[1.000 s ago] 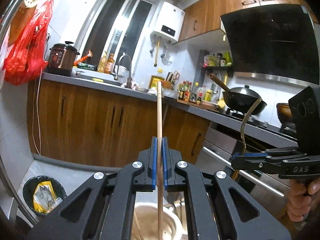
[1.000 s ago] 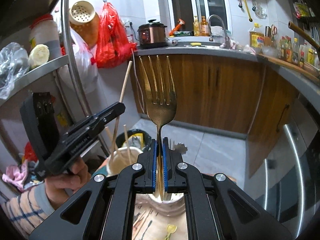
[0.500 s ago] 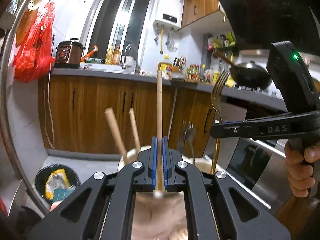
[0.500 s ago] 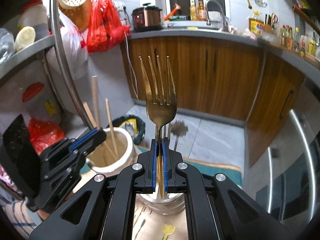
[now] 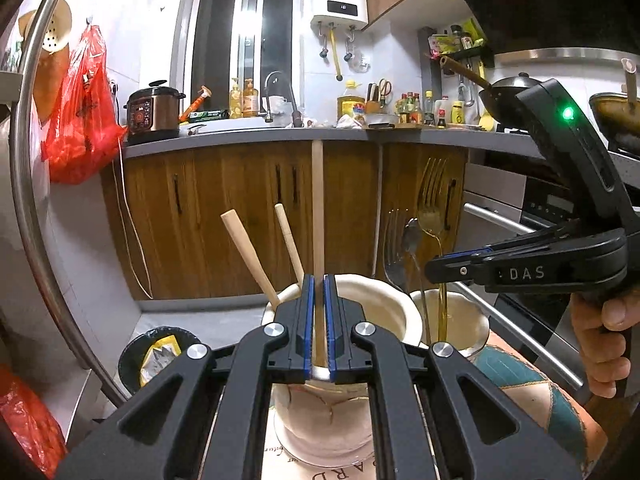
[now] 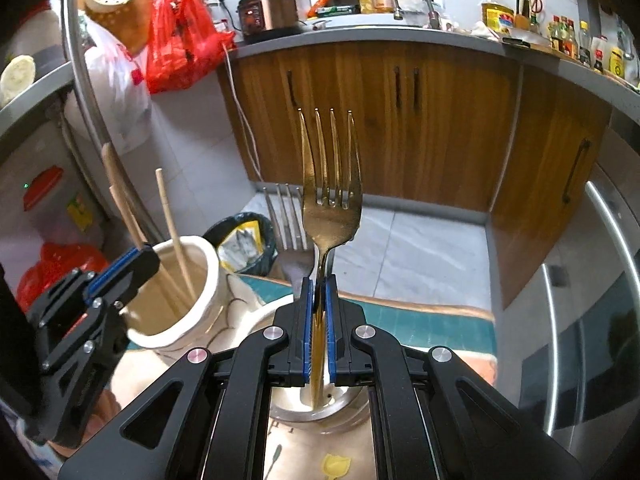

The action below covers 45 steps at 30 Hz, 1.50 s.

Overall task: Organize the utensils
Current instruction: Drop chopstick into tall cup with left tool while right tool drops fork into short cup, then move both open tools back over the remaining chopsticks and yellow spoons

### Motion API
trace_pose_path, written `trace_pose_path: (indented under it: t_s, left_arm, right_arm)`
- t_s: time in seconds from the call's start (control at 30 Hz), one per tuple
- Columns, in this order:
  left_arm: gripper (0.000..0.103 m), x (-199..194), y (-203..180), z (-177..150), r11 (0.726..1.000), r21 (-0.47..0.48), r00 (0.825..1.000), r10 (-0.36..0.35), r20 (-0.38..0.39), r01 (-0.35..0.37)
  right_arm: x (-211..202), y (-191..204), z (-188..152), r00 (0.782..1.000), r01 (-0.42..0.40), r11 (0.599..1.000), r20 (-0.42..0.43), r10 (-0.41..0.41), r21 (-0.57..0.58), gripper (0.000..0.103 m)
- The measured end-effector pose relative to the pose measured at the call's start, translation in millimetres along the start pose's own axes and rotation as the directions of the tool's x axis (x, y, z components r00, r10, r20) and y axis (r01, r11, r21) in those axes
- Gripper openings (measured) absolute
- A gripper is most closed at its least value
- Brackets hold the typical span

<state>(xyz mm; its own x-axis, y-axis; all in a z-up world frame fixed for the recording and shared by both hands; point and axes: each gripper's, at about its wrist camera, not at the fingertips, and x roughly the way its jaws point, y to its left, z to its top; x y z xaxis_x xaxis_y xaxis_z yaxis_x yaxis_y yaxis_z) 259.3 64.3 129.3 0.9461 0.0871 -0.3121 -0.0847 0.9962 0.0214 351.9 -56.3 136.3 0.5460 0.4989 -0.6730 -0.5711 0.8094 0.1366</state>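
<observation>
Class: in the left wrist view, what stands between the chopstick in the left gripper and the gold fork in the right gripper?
A silver fork and a spoon stand there, between chopstick and gold fork.

Left gripper [image 5: 319, 312] clamped on an upright wooden chopstick [image 5: 317, 216], its lower end over the cream holder [image 5: 396, 312]. Two more chopsticks [image 5: 248, 252] lean inside. Right gripper [image 5: 444, 268] grips a gold fork [image 5: 430, 196], handle down in the second cream holder [image 5: 472, 320].
</observation>
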Motion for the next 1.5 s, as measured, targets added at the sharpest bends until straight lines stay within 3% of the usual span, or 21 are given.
trace_pose_path:
  t_s: [0.1, 0.2, 0.23, 0.53, 0.63, 0.8, 0.97, 1.3, 1.5]
  left_arm:
    - [0.010, -4, 0, 1, 1.000, 0.001, 1.000, 0.005, 0.005, -0.005]
    - [0.037, -12, -1, 2, 1.000, 0.004, 0.999, 0.018, 0.027, -0.018]
    - [0.041, -15, -2, 2, 1.000, 0.008, 0.999, 0.017, 0.038, -0.018]
    - [0.060, -55, -6, -3, 1.000, -0.001, 0.997, -0.011, 0.070, 0.011]
    - [0.062, -66, -5, -14, 0.999, -0.021, 0.999, -0.029, 0.045, 0.030]
    - [0.062, -73, -2, -40, 0.995, -0.065, 0.997, -0.077, -0.029, 0.075]
    - [0.060, -60, -3, -65, 0.985, -0.126, 0.982, -0.134, -0.135, 0.117]
    - [0.051, -38, -25, -104, 0.977, -0.129, 0.929, -0.200, -0.310, 0.167]
    - [0.044, -34, -42, -124, 0.975, -0.089, 0.882, -0.220, -0.417, 0.201]
  right_arm:
    - [-1, -1, -2, 1.000, 0.006, 1.000, 0.002, -0.006, 0.002, 0.009]
    - [-3, 1, -5, 1.000, 0.013, 1.000, -0.002, -0.013, -0.014, 0.015]
    - [-5, 3, -7, 1.000, 0.014, 1.000, -0.001, -0.014, -0.023, 0.016]
    - [-33, 6, -27, 0.999, 0.022, 0.999, 0.029, -0.021, -0.048, 0.025]
    - [-46, 6, -42, 0.999, 0.021, 0.998, 0.040, -0.019, -0.054, 0.032]
    - [-51, 7, -75, 0.999, 0.030, 0.997, -0.013, -0.031, -0.072, 0.033]
    - [-46, 5, -107, 0.996, 0.036, 0.997, -0.078, -0.041, -0.064, 0.033]
    - [-29, 1, -142, 0.988, 0.031, 0.999, -0.153, -0.038, -0.043, 0.033]
    - [-4, 0, -154, 0.975, 0.018, 0.999, -0.219, -0.026, -0.037, 0.027]
